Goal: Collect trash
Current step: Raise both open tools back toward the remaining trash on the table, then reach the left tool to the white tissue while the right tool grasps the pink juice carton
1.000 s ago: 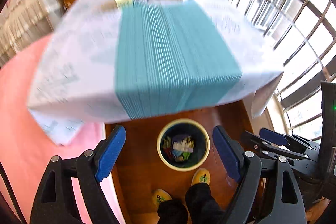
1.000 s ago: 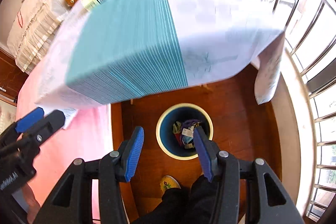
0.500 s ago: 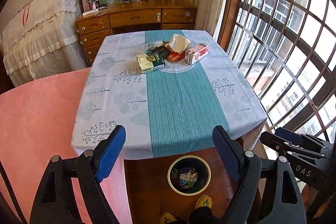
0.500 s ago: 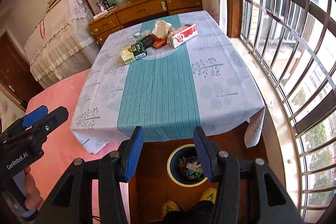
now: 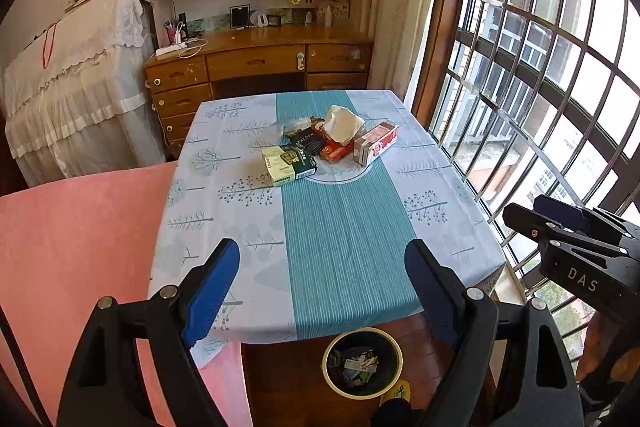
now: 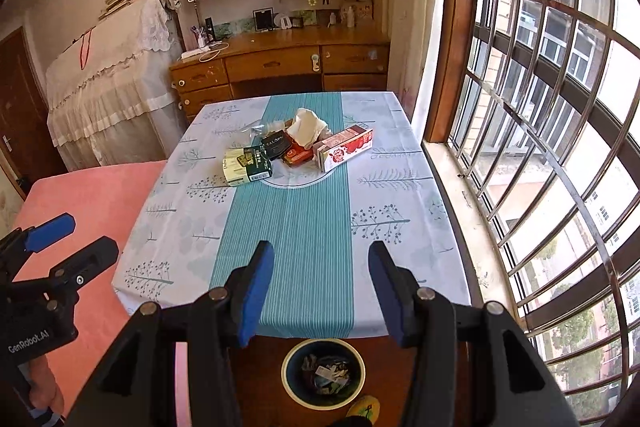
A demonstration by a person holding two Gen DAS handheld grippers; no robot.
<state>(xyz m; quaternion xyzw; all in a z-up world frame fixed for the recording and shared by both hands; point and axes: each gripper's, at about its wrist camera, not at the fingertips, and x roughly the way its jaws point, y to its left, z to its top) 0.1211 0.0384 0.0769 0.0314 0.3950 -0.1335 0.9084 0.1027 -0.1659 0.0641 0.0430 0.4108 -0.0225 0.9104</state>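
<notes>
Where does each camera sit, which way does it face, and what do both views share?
Left wrist: on the left tongs, angled down at the table; own open blue fingers, right tongs, a shoe.
Right wrist: on the right tongs, same direction; own open fingers, left tongs, a shoe.
Shared: trash pile, trash bin, desk, window.

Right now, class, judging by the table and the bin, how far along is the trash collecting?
Done: the bin on the floor by the table's near edge already holds scraps. In hand: nothing; the left hand-held gripper and right hand-held gripper are both open and empty. Left: the green-and-cream box, crumpled tissue, red-and-white carton and dark packets remain mid-table.
</notes>
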